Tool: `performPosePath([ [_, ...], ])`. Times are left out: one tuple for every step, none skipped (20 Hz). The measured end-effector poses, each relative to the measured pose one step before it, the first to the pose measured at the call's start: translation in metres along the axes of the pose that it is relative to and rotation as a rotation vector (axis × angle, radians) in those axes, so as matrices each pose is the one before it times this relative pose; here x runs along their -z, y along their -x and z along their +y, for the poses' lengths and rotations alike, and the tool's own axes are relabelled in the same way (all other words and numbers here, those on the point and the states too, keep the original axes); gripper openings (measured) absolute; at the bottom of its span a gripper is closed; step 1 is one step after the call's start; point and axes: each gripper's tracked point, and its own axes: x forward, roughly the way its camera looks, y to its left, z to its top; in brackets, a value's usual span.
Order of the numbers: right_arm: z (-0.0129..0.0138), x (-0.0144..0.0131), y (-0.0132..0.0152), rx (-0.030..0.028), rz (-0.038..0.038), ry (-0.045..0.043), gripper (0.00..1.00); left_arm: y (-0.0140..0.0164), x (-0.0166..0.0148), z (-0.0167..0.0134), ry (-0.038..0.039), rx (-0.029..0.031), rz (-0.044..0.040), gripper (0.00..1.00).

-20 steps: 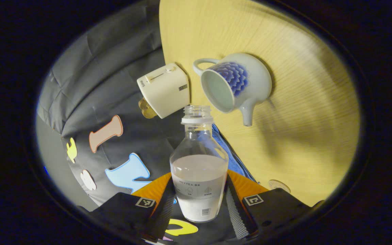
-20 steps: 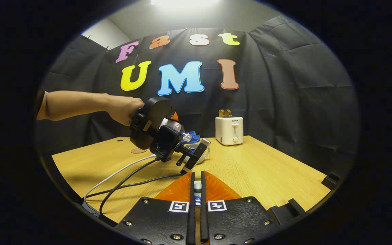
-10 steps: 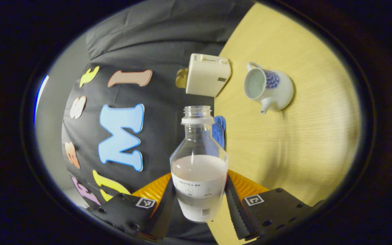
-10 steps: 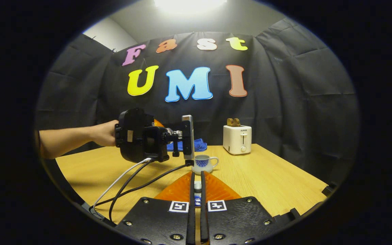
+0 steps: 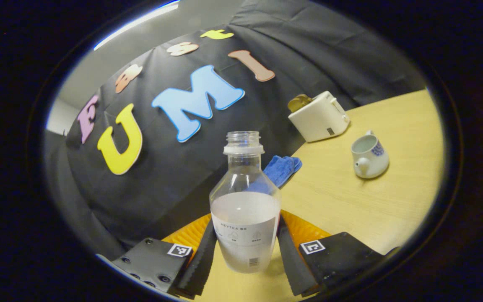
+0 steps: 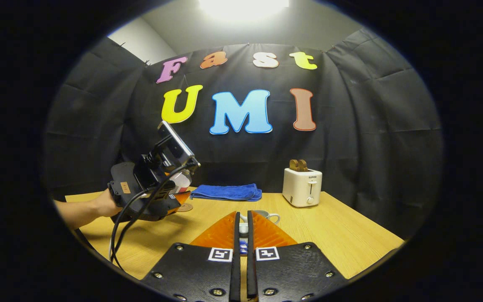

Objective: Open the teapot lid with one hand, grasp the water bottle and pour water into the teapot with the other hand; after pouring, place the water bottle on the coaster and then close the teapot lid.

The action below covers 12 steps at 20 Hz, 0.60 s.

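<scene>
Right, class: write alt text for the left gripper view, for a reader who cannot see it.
The left gripper holds an uncapped water bottle, about half full, upright between its two fingers over the wooden table. Farther off on the table stand an open teapot without its lid, a toaster and a folded blue cloth.

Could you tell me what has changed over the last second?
The left gripper tipped the water bottle back upright and drew it away from the teapot, toward the coaster. The right gripper stays shut on the lid; teapot remains open.
</scene>
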Motion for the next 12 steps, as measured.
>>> performPosePath([
  [0.00176,-0.00143,-0.00373,-0.00116,-0.00241,0.00077,0.06,-0.00058,0.00409,0.00044,0.0644,-0.00397,-0.01492,0.87],
  [0.00071,-0.00118,-0.00319,0.00087,-0.00288,-0.00144,0.06,-0.00292,0.00265,0.00625,0.0611,-0.00795,-0.00675,0.87],
  [0.00008,0.0009,-0.00452,0.002,0.00185,0.00082,0.06,-0.00165,0.0015,0.00631,0.06408,-0.00048,-0.00606,0.87],
  [-0.00059,0.00183,-0.00373,0.0009,0.00282,-0.00064,0.06,-0.00127,-0.00194,0.00605,0.0651,0.00948,-0.00828,0.87],
  [-0.00045,0.00206,-0.0042,0.00002,0.00565,-0.00255,0.06,-0.00148,-0.00193,0.00995,0.0604,-0.00232,-0.01521,0.87],
  [-0.00105,0.00254,-0.0038,0.00066,0.00731,-0.00371,0.06,-0.0023,-0.00259,0.00903,0.05588,-0.00246,-0.00972,0.87],
  [-0.00189,0.00288,-0.00398,0.00139,0.00767,-0.00568,0.06,-0.00074,-0.00366,0.0098,0.06232,-0.00243,-0.02343,0.87],
  [-0.00136,0.00293,-0.00324,0.00127,0.00713,-0.00446,0.06,-0.00224,-0.00814,0.00766,0.05815,0.01341,-0.02283,0.86],
  [-0.0024,0.00152,-0.00286,0.00415,0.00244,0.00049,0.06,0.0001,-0.00175,0.0058,0.04595,-0.00055,-0.01115,0.86],
  [-0.00204,0.00139,-0.0021,0.0035,0.00171,-0.00025,0.06,-0.005,-0.00323,0.01003,0.02733,-0.00818,-0.00072,0.86],
  [-0.00128,0.00204,-0.00216,-0.00172,0.00423,-0.0098,0.06,-0.00559,0.00099,0.0101,0.01053,-0.01906,-0.00141,0.86],
  [0.00041,0.00166,-0.00126,-0.0045,0.00231,-0.0167,0.06,-0.00649,0.00324,0.00671,0.00511,-0.00548,0.00385,0.86],
])
